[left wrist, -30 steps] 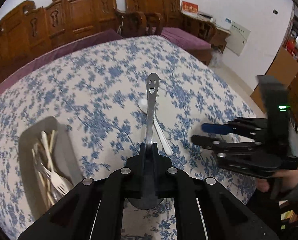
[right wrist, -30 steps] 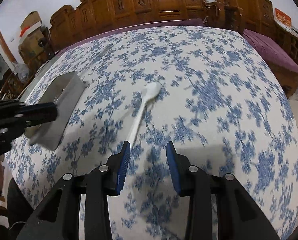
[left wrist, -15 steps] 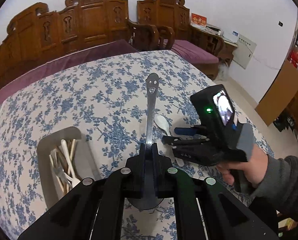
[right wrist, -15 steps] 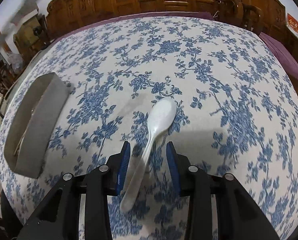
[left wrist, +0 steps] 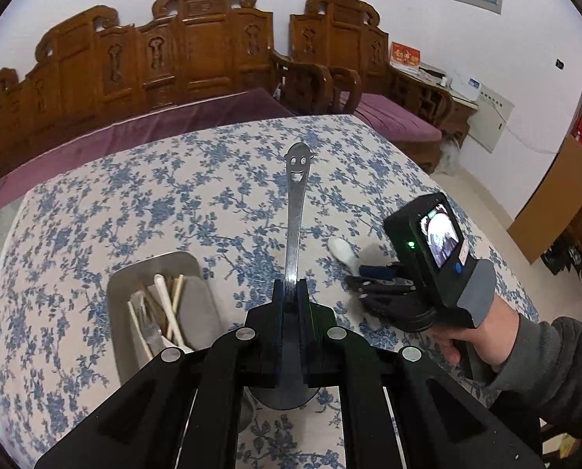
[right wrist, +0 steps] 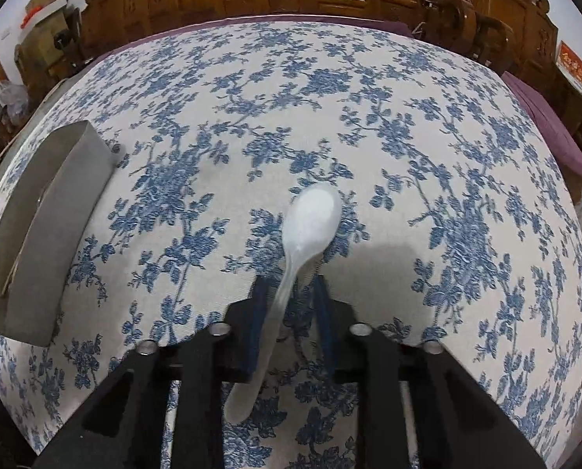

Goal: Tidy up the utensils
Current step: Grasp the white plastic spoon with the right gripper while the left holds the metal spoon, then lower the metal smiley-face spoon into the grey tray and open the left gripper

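A: Where is the white spoon lying?
B: On the flowered bench, its handle running between the jaws of the right gripper, which are closing on it; one pad is touching the handle, the other is still showing a gap.
A: And the metal spoon?
B: The left gripper is clamping it tight, smiley handle pointing up and away.
A: The grey tray?
B: Sitting to the left, holding chopsticks and forks.
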Demonstrator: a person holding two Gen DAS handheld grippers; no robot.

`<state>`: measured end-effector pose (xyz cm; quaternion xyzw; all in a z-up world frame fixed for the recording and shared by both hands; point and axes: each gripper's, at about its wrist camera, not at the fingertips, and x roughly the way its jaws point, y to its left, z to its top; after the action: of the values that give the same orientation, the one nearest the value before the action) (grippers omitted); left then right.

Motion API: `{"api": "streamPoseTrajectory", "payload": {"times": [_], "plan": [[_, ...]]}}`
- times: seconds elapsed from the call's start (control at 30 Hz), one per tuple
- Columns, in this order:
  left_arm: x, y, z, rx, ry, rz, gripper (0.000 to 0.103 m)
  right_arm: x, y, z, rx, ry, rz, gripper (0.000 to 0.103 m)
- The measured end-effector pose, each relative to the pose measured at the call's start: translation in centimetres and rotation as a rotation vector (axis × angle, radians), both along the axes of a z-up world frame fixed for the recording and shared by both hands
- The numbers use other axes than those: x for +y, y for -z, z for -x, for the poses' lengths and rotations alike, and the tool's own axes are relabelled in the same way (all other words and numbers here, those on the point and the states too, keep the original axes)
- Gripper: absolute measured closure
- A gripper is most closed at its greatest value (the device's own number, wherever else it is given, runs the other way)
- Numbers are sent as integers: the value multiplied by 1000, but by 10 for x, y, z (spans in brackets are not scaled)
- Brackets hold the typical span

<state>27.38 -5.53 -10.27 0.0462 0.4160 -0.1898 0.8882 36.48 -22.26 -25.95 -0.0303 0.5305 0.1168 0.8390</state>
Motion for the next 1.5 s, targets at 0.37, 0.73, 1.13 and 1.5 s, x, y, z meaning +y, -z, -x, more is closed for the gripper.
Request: {"api": "streamPoseTrajectory", "payload": {"times": [0.37, 0.73, 1.13, 1.5], "plan": [[33, -3, 0, -5, -74, -2, 98, -8, -16, 17, -1, 8, -32, 94], [71, 24, -5, 46, -147, -21, 98, 28, -71, 36, -91, -76, -108, 94], [100, 70, -16, 141, -199, -38, 98, 81, -114, 52, -144, -181, -195, 94], [115, 98, -30, 196, -234, -39, 97, 113, -125, 52, -151, -234, -218, 94]]}}
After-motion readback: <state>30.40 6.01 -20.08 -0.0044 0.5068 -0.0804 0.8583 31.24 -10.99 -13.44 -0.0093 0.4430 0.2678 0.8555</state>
